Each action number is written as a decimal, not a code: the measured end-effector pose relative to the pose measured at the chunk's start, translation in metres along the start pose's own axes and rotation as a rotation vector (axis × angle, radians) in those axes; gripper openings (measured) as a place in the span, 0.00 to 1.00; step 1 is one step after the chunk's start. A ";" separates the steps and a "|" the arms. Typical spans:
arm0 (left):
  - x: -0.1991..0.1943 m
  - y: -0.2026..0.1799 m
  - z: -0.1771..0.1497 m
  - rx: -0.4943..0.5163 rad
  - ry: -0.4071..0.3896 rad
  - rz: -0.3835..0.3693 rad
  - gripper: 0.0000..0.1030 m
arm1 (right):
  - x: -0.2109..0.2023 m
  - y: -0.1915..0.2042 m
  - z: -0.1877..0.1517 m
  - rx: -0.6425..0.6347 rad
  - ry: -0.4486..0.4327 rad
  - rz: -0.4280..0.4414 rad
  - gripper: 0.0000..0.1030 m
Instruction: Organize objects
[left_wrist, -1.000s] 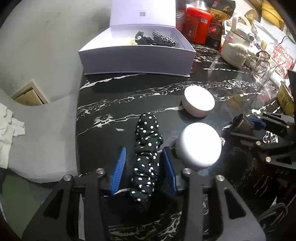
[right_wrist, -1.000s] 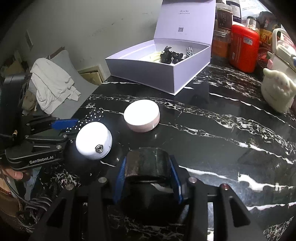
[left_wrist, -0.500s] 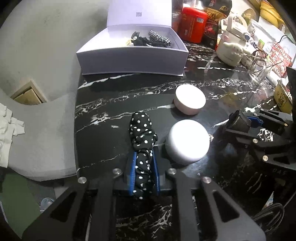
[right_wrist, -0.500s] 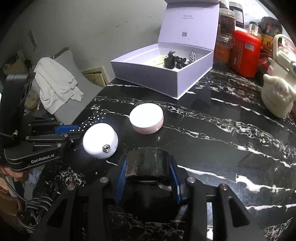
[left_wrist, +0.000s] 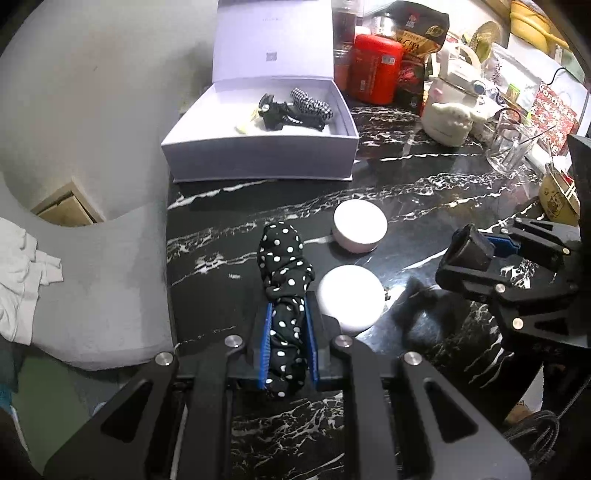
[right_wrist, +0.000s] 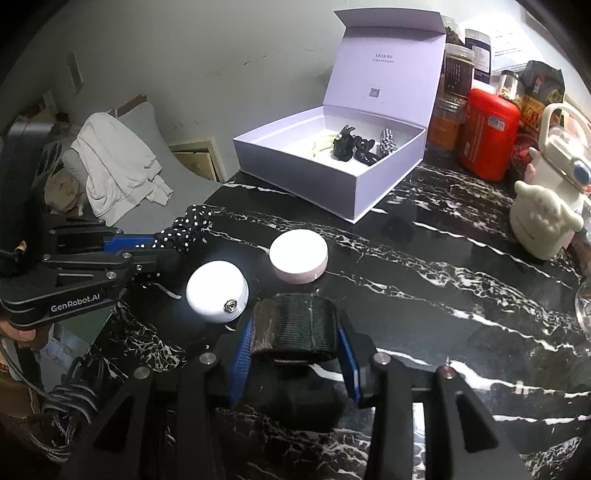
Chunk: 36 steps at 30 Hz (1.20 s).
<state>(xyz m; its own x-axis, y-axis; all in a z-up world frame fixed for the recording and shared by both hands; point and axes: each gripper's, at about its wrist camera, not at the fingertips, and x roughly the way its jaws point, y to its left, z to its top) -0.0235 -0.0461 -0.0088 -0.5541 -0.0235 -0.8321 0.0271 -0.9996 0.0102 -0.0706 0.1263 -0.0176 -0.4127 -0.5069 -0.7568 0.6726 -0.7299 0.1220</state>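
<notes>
Black marble table (left_wrist: 229, 229) carries an open lilac box (left_wrist: 258, 155) with hair clips (left_wrist: 291, 110) inside. Left gripper (left_wrist: 287, 339) is clamped on a dotted scrunchie (left_wrist: 284, 266), beside two white round cases (left_wrist: 349, 297). Right gripper (right_wrist: 293, 349) grasps a black band (right_wrist: 295, 325) between its blue pads.

Background clutter along the back of the black marble table (right_wrist: 461, 280): a red canister (right_wrist: 489, 142) next to some dark-lidded jars (right_wrist: 456, 79), a snack bag (left_wrist: 421, 37) behind it, and a white cartoon-dog kettle (right_wrist: 543, 218) over to the right. A clear glass (left_wrist: 508, 146) sits near that in the left wrist view. Off the table there's a grey chair (right_wrist: 147, 147) with white cloth (right_wrist: 114, 166) draped over it
</notes>
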 end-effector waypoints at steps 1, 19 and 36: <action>-0.001 0.000 0.001 0.000 -0.002 -0.001 0.15 | -0.002 0.000 0.001 0.000 -0.003 0.001 0.41; -0.009 -0.010 0.039 0.017 -0.044 -0.046 0.15 | -0.016 -0.013 0.033 -0.047 -0.055 0.000 0.41; 0.014 -0.010 0.105 0.018 -0.079 -0.004 0.15 | -0.003 -0.047 0.090 -0.098 -0.110 -0.026 0.41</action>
<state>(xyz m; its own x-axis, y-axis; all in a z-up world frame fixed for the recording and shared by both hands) -0.1183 -0.0384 0.0378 -0.6178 -0.0205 -0.7861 0.0100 -0.9998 0.0182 -0.1563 0.1207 0.0367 -0.4920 -0.5396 -0.6832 0.7153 -0.6979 0.0360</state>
